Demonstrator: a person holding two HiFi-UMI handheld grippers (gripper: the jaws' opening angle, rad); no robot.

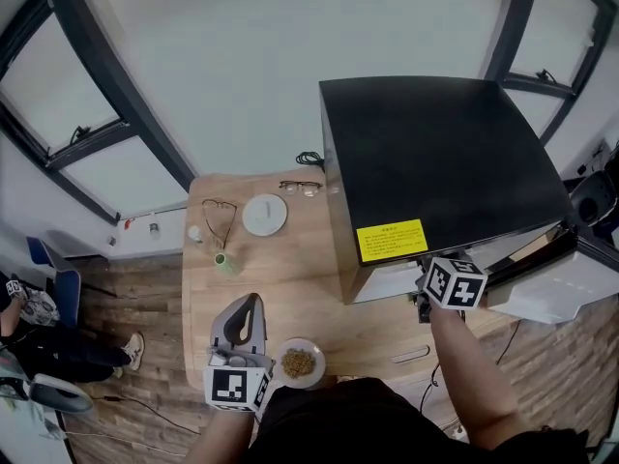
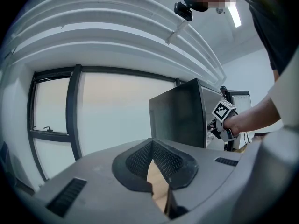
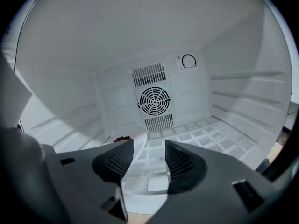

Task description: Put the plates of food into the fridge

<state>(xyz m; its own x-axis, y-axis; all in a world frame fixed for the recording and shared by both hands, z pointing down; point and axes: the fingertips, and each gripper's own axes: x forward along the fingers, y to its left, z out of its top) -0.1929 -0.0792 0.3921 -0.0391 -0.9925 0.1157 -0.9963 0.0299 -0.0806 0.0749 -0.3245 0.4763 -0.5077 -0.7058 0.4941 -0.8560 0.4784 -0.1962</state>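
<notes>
A person stands at a wooden table (image 1: 290, 283) with a two-jaw gripper in each hand, beside a black fridge (image 1: 435, 148) that sits on the table's right end with its door (image 1: 566, 288) swung open to the right. The right gripper (image 3: 148, 146) reaches into the fridge's white compartment, its jaws spread wide with nothing pressed between them. Just past its left jaw, on the ribbed fridge floor, lies a plate (image 3: 134, 149), of which only a curved white rim and a little dark red food (image 3: 122, 138) show. A round fan grille (image 3: 155, 100) is set in the back wall of the compartment. The left gripper (image 1: 250, 304) rests low at the table's near edge, tilted upward, its pads brought together at the tips and holding nothing. Just beside it, to its right, a plate of brown food (image 1: 298, 362) waits on the table, well apart from the fridge opening. Farther back on the table are an empty white plate (image 1: 264, 215), two pairs of glasses (image 1: 300, 187), a green cup (image 1: 227, 263) and a small white bottle (image 1: 194, 232)
</notes>
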